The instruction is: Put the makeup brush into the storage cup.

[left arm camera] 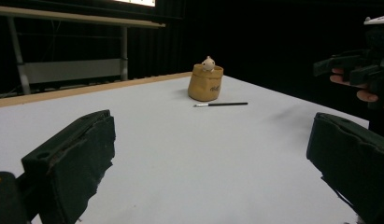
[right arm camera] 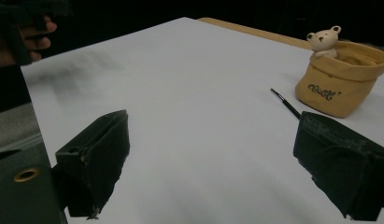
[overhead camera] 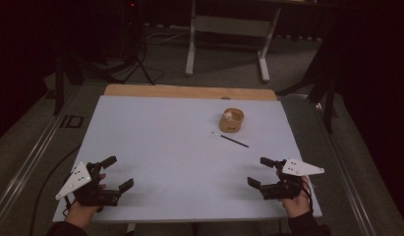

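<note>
At the near edge of the table, the left gripper sits by the near left corner and the right gripper by the near right corner, each with its jaws spread wide and holding nothing. Farther in, toward the far right part, a thin black brush lies flat on the white surface. Just beyond it stands a tan pot with a small bear figure at its rim.
</note>
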`<state>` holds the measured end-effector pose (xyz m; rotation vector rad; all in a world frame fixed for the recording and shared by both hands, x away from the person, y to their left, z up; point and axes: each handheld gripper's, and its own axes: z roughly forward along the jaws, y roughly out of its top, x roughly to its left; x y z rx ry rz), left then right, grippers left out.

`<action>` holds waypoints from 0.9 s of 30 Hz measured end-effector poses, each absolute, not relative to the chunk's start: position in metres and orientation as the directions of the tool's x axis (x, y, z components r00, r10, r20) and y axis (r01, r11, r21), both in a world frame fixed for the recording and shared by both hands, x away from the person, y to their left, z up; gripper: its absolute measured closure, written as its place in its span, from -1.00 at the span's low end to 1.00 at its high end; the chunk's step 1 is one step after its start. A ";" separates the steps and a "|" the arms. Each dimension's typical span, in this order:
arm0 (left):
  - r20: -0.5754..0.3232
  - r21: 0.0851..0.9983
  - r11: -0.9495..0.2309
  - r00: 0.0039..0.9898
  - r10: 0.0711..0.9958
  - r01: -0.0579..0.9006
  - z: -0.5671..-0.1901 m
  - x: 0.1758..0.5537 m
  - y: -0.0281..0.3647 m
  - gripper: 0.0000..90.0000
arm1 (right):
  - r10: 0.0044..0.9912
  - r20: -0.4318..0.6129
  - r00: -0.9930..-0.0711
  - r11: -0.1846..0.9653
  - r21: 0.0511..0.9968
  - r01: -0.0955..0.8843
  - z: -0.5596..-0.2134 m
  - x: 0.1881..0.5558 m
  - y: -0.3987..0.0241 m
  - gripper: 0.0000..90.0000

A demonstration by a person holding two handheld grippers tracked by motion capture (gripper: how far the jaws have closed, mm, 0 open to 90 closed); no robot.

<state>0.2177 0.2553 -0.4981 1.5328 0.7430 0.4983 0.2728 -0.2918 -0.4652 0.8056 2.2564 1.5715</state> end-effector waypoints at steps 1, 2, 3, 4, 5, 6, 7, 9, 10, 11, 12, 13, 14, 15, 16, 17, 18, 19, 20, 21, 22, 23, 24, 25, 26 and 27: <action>-0.118 0.987 0.009 0.693 0.711 0.160 -0.498 0.218 0.255 -0.97 | 0.585 0.088 -0.806 0.253 0.925 0.284 -0.465 0.273 -0.292 -0.77; -0.120 0.987 0.012 0.693 0.711 0.159 -0.498 0.217 0.255 -0.97 | 0.588 0.092 -0.803 0.251 0.924 0.289 -0.465 0.274 -0.292 -0.77; -0.119 0.987 0.011 0.693 0.711 0.159 -0.498 0.217 0.255 -0.97 | 0.597 0.089 -0.797 0.253 0.922 0.293 -0.465 0.275 -0.293 -0.76; -0.120 0.987 0.013 0.692 0.711 0.158 -0.497 0.217 0.255 -0.97 | 0.598 0.088 -0.797 0.252 0.923 0.291 -0.465 0.276 -0.293 -0.76; -0.119 0.988 0.013 0.693 0.711 0.156 -0.497 0.217 0.255 -0.97 | 0.599 0.092 -0.795 0.248 0.923 0.294 -0.464 0.277 -0.293 -0.76; -0.118 0.988 0.013 0.694 0.710 0.156 -0.497 0.217 0.255 -0.97 | 0.605 0.091 -0.791 0.248 0.923 0.296 -0.463 0.278 -0.293 -0.76; -0.117 0.988 0.010 0.696 0.708 0.156 -0.497 0.217 0.255 -0.97 | 0.607 0.090 -0.789 0.246 0.924 0.294 -0.463 0.279 -0.294 -0.76; -0.118 0.987 0.007 0.697 0.707 0.160 -0.498 0.217 0.255 -0.97 | 0.620 0.080 -0.781 0.253 0.921 0.296 -0.463 0.281 -0.294 -0.76; -0.117 0.987 0.006 0.697 0.708 0.160 -0.498 0.217 0.255 -0.97 | 0.623 0.082 -0.778 0.259 0.916 0.305 -0.463 0.282 -0.294 -0.76; -0.117 0.987 0.006 0.695 0.709 0.160 -0.498 0.217 0.255 -0.97 | 0.624 0.076 -0.778 0.266 0.915 0.303 -0.463 0.284 -0.294 -0.76; -0.119 0.987 0.010 0.694 0.710 0.159 -0.498 0.217 0.255 -0.97 | 0.626 0.072 -0.776 0.272 0.913 0.304 -0.464 0.285 -0.294 -0.76; -0.120 0.987 0.012 0.694 0.710 0.158 -0.498 0.217 0.255 -0.97 | 0.627 0.066 -0.776 0.285 0.908 0.308 -0.465 0.287 -0.294 -0.76; -0.119 0.987 0.011 0.695 0.709 0.158 -0.497 0.217 0.255 -0.97 | 0.631 0.063 -0.773 0.295 0.902 0.314 -0.465 0.289 -0.294 -0.76; -0.116 0.988 0.007 0.696 0.708 0.157 -0.498 0.217 0.255 -0.97 | 0.632 0.068 -0.772 0.300 0.897 0.324 -0.466 0.290 -0.294 -0.76; -0.115 0.988 0.005 0.697 0.708 0.157 -0.498 0.217 0.255 -0.97 | 0.635 0.068 -0.770 0.307 0.892 0.332 -0.467 0.292 -0.295 -0.76; -0.116 0.987 0.007 0.697 0.708 0.158 -0.498 0.217 0.255 -0.97 | 0.638 0.069 -0.767 0.310 0.888 0.339 -0.467 0.294 -0.296 -0.76; -0.117 0.987 0.007 0.697 0.708 0.158 -0.498 0.217 0.255 -0.97 | 0.639 0.076 -0.766 0.315 0.882 0.350 -0.468 0.296 -0.296 -0.76; -0.117 0.987 0.007 0.697 0.707 0.158 -0.498 0.217 0.255 -0.97 | 0.641 0.079 -0.764 0.317 0.879 0.356 -0.469 0.297 -0.297 -0.76; -0.117 0.987 0.008 0.698 0.707 0.158 -0.498 0.217 0.255 -0.97 | 0.643 0.079 -0.762 0.320 0.876 0.360 -0.469 0.299 -0.298 -0.76; -0.116 0.988 0.007 0.698 0.707 0.157 -0.498 0.217 0.254 -0.97 | 0.642 0.083 -0.762 0.323 0.873 0.367 -0.470 0.301 -0.299 -0.76; -0.115 0.988 0.006 0.698 0.707 0.157 -0.498 0.217 0.254 -0.97 | 0.643 0.086 -0.761 0.325 0.869 0.373 -0.471 0.303 -0.300 -0.76; -0.115 0.988 0.006 0.698 0.707 0.157 -0.498 0.217 0.254 -0.97 | 0.645 0.086 -0.759 0.329 0.865 0.378 -0.471 0.305 -0.301 -0.74; -0.115 0.988 0.006 0.698 0.707 0.157 -0.498 0.217 0.254 -0.97 | 0.649 0.089 -0.756 0.332 0.861 0.386 -0.471 0.306 -0.302 -0.71; -0.115 0.988 0.005 0.698 0.707 0.157 -0.498 0.217 0.254 -0.97 | 0.651 0.090 -0.754 0.333 0.858 0.391 -0.472 0.308 -0.303 -0.71; -0.114 0.988 0.004 0.698 0.707 0.157 -0.498 0.217 0.254 -0.97 | 0.651 0.093 -0.754 0.334 0.856 0.394 -0.472 0.309 -0.304 -0.71; -0.114 0.987 0.003 0.698 0.707 0.158 -0.498 0.217 0.254 -0.97 | 0.655 0.094 -0.750 0.335 0.853 0.399 -0.472 0.311 -0.305 -0.71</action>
